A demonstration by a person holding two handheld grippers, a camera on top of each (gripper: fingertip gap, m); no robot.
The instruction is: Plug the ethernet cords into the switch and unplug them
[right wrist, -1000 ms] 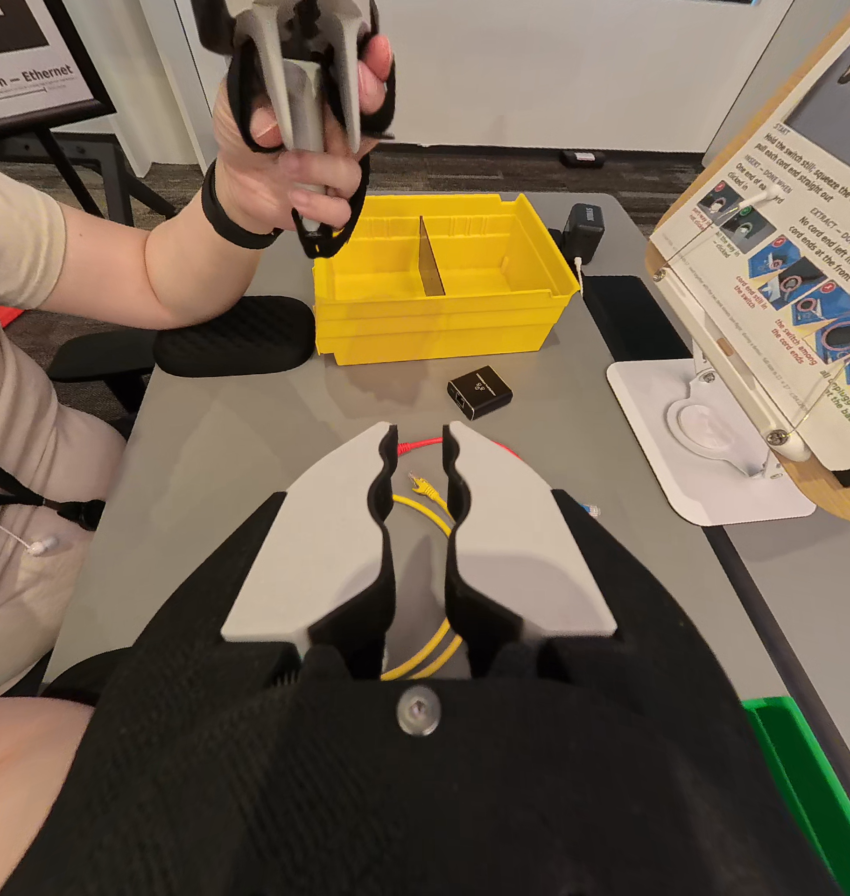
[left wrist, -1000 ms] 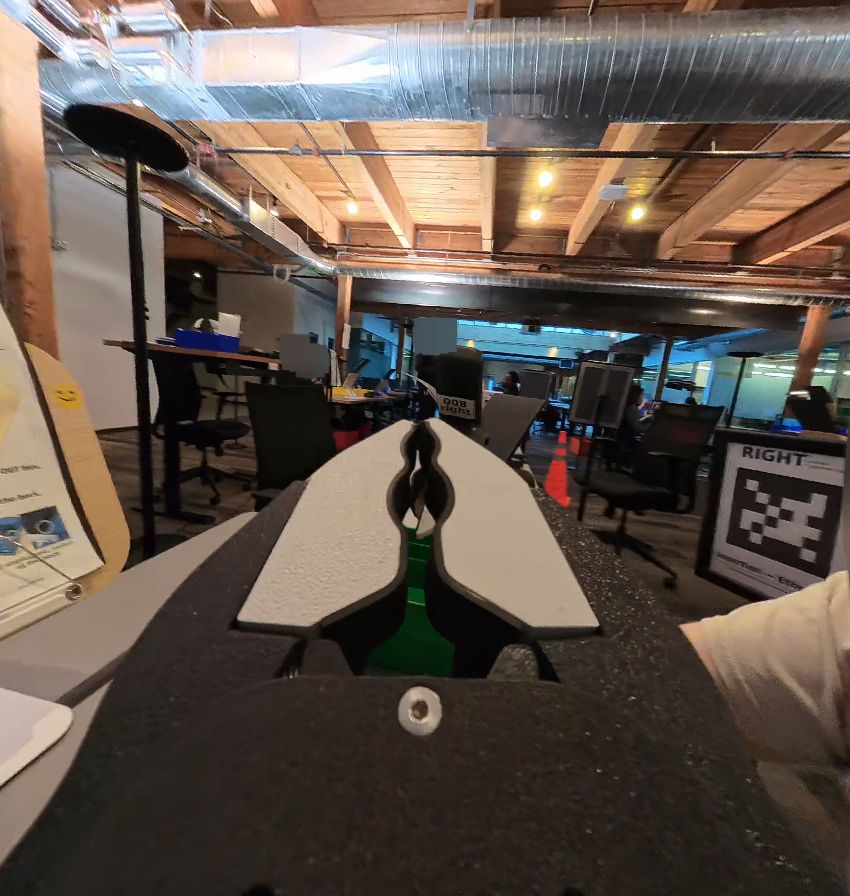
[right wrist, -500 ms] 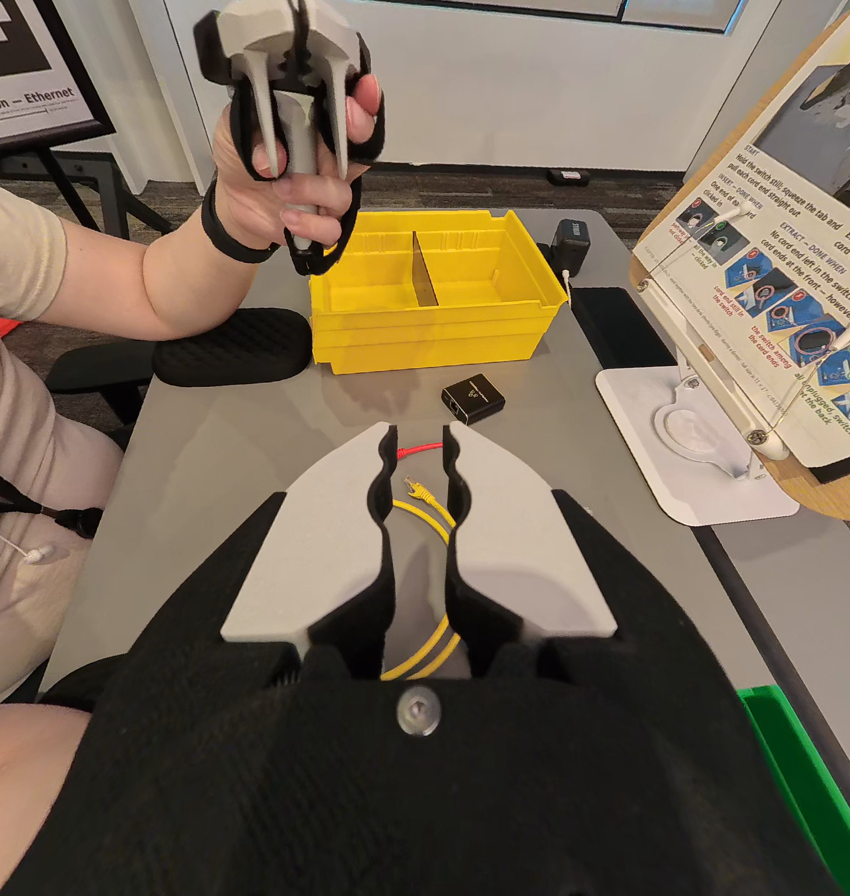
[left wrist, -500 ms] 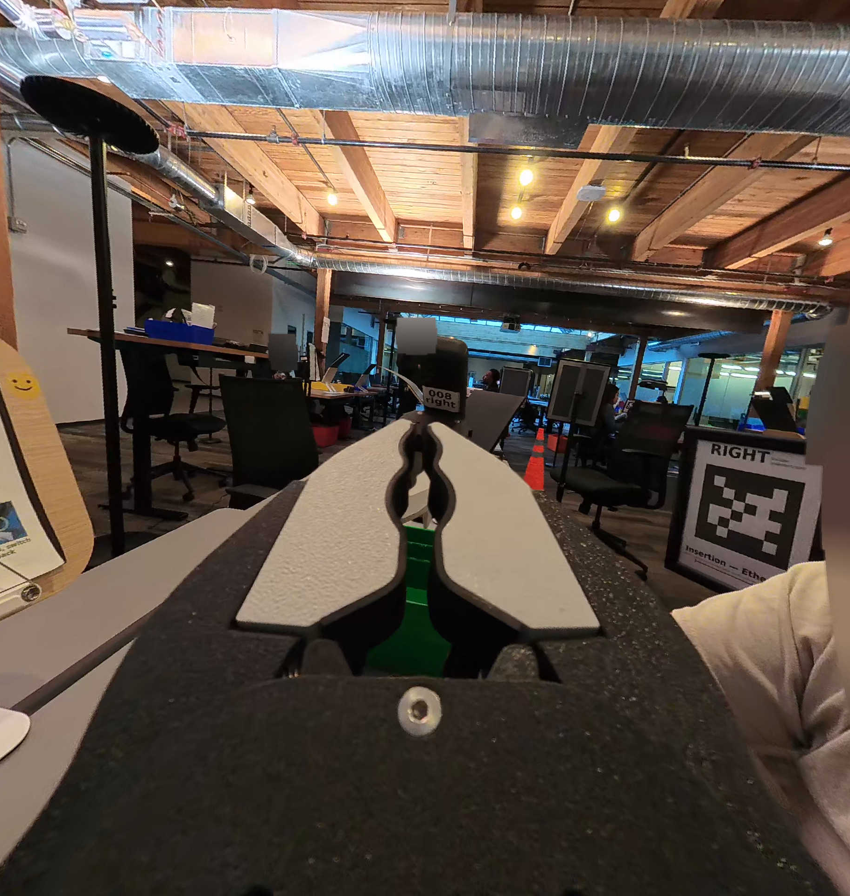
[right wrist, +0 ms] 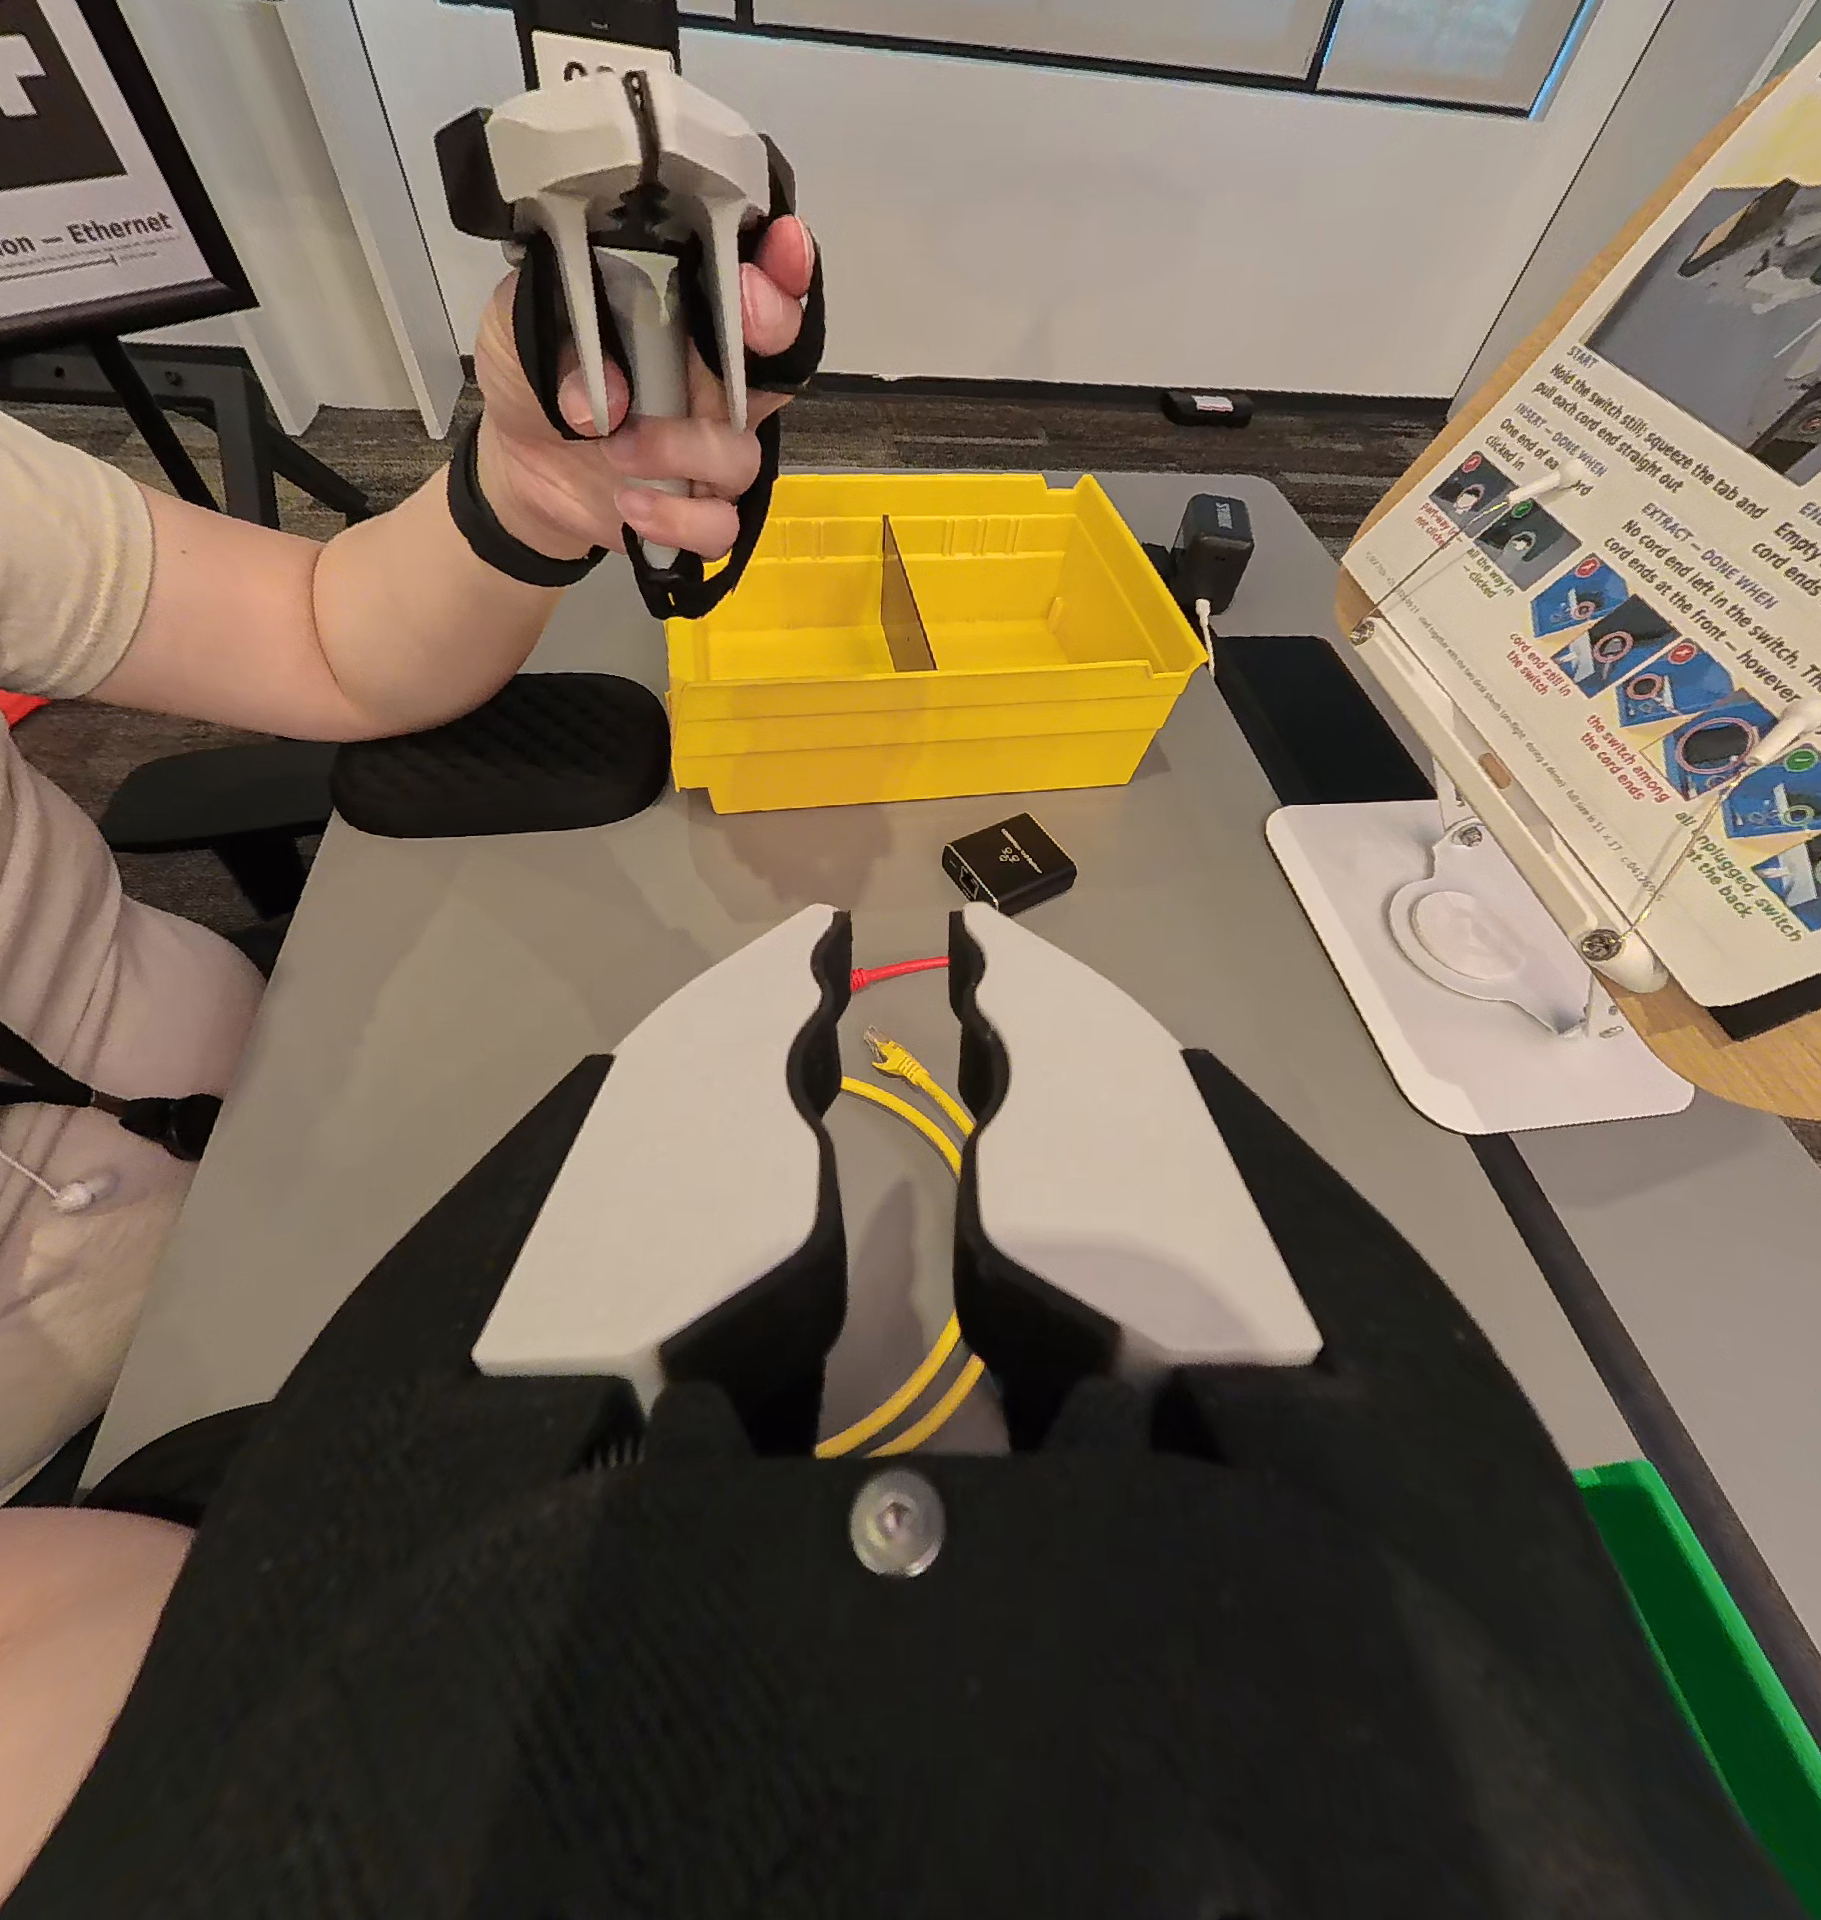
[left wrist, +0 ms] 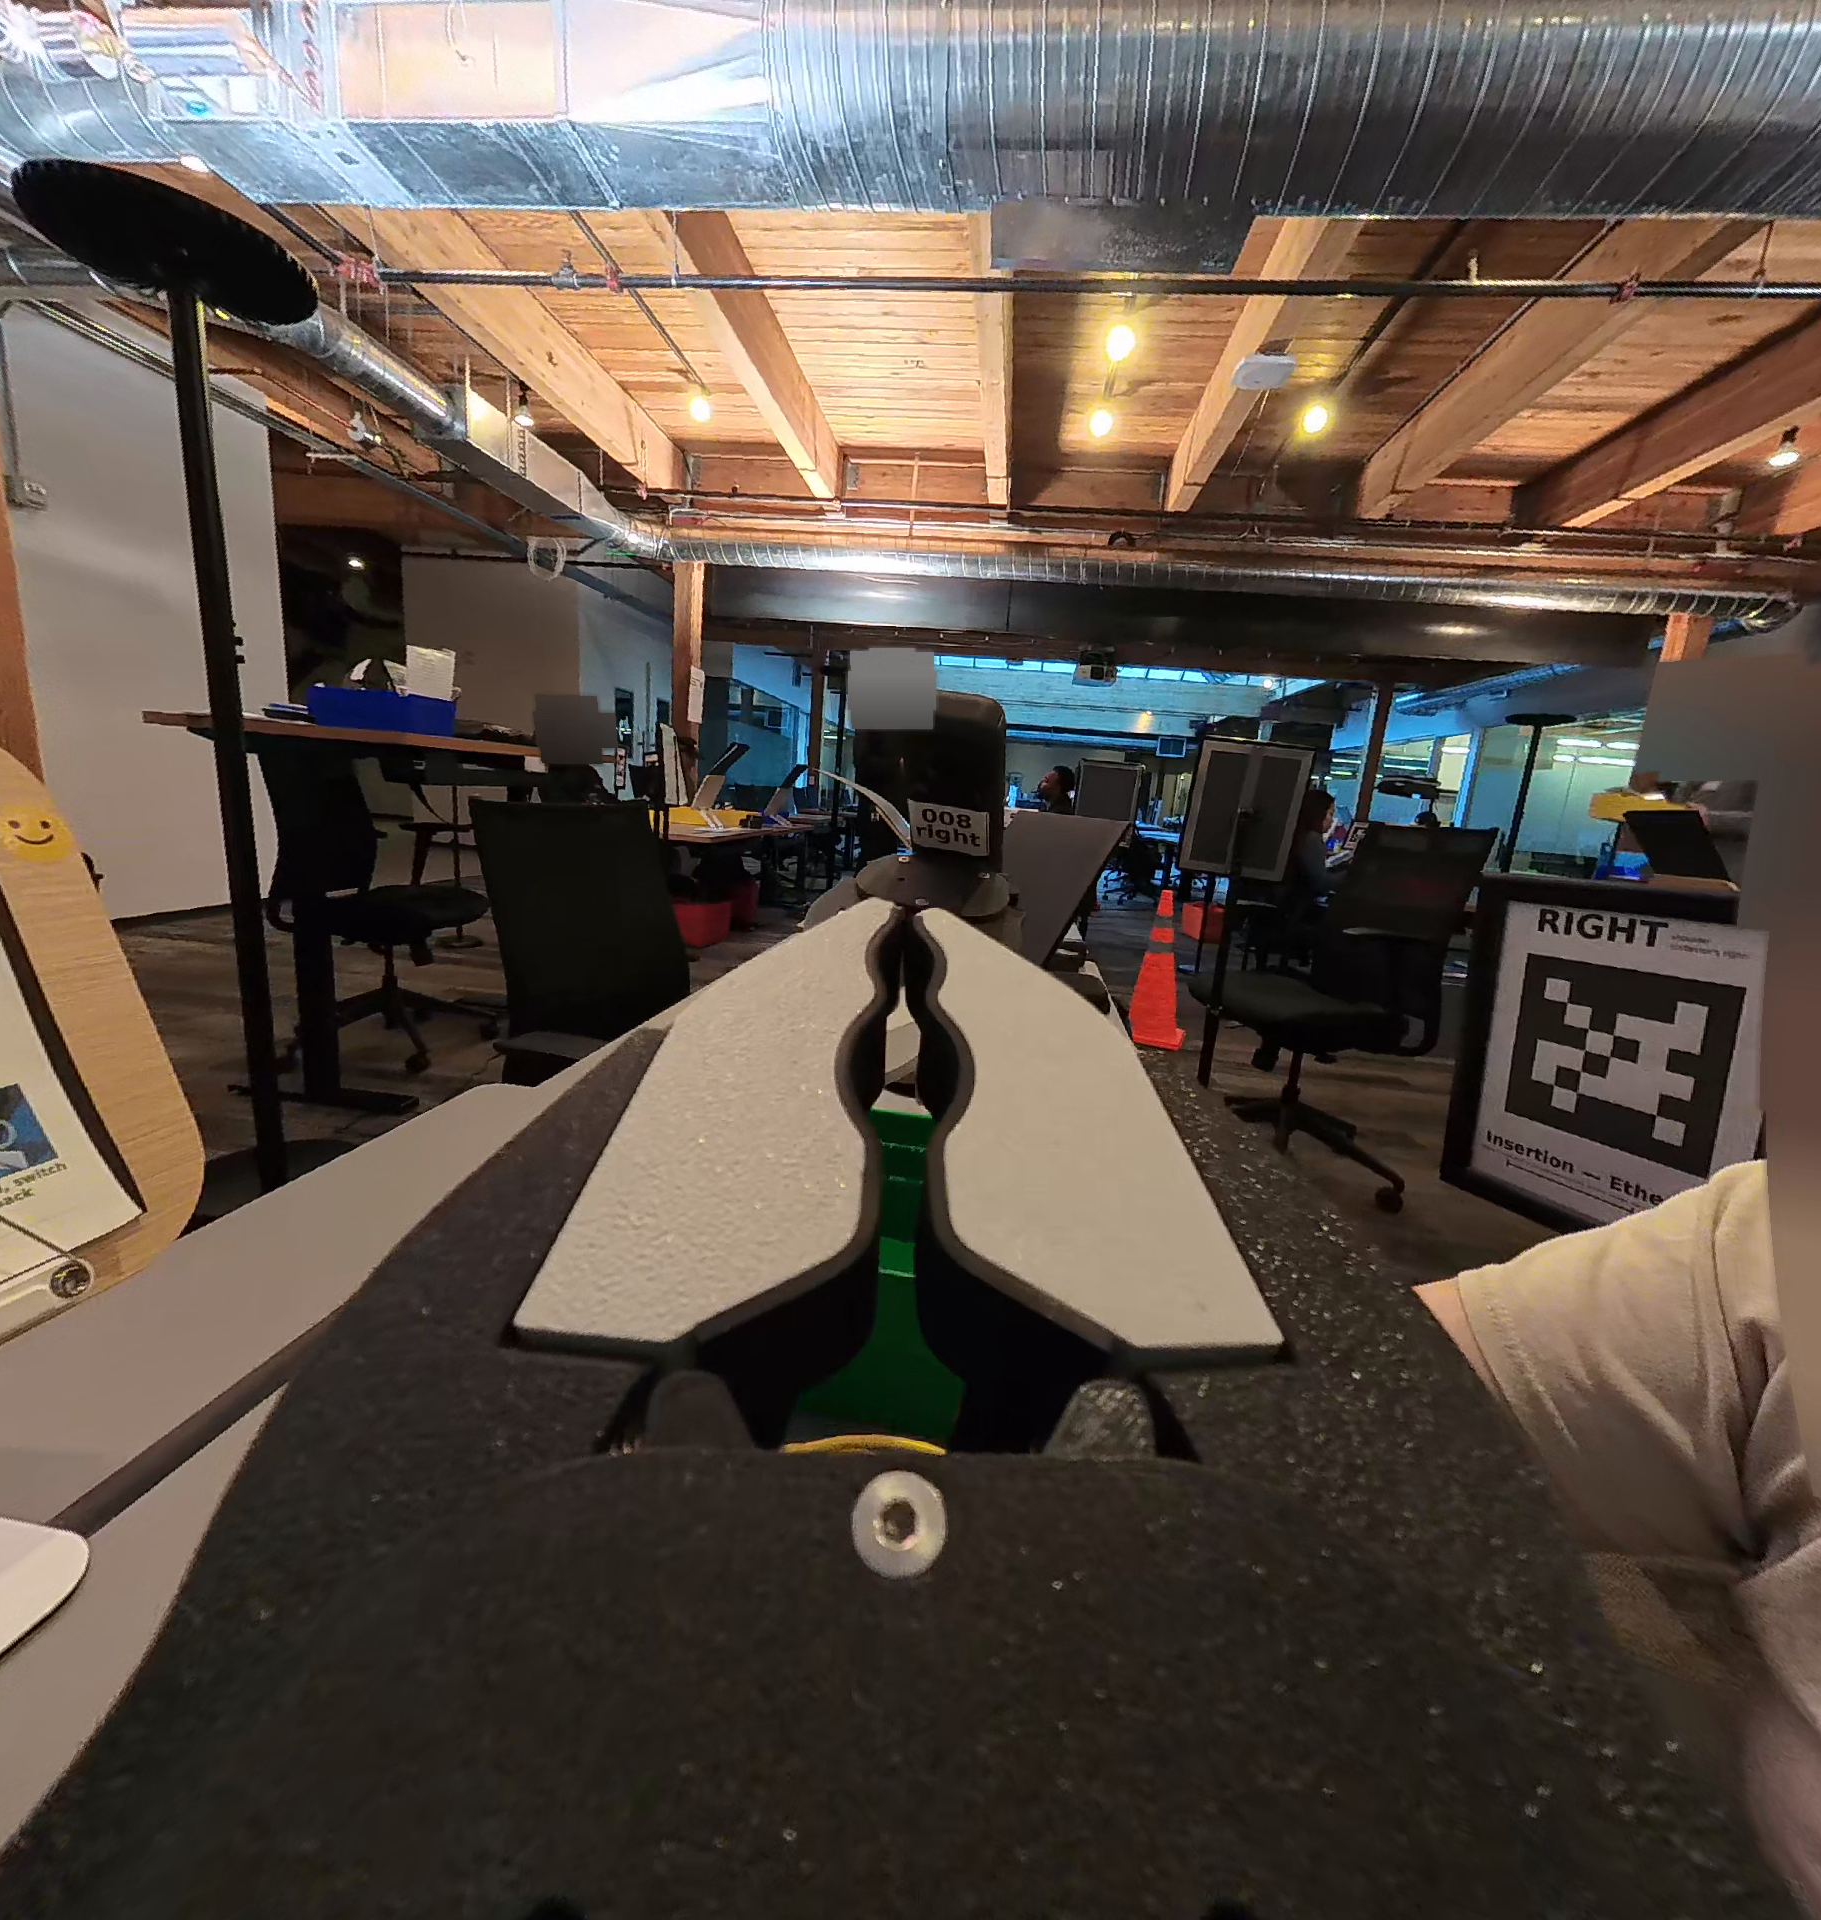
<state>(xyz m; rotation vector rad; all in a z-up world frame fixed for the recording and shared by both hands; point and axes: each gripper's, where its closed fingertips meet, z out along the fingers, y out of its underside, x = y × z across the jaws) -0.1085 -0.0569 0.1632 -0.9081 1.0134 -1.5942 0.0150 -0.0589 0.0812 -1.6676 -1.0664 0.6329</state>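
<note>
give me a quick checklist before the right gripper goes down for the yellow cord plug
1. Right gripper open with nothing in it: ok, there is a gap between the fingers and only table shows through.
2. Yellow cord plug free and reachable: ok, it lies loose on the table under the open fingers.
3. Switch free: ok, it lies flat in front of the yellow bin, with nothing in the port that shows.
4. Red cord out of the way: cannot tell, only a short piece shows.
5. Left gripper ready to steady the switch: not ok, raised off the table, fingers shut.
</note>
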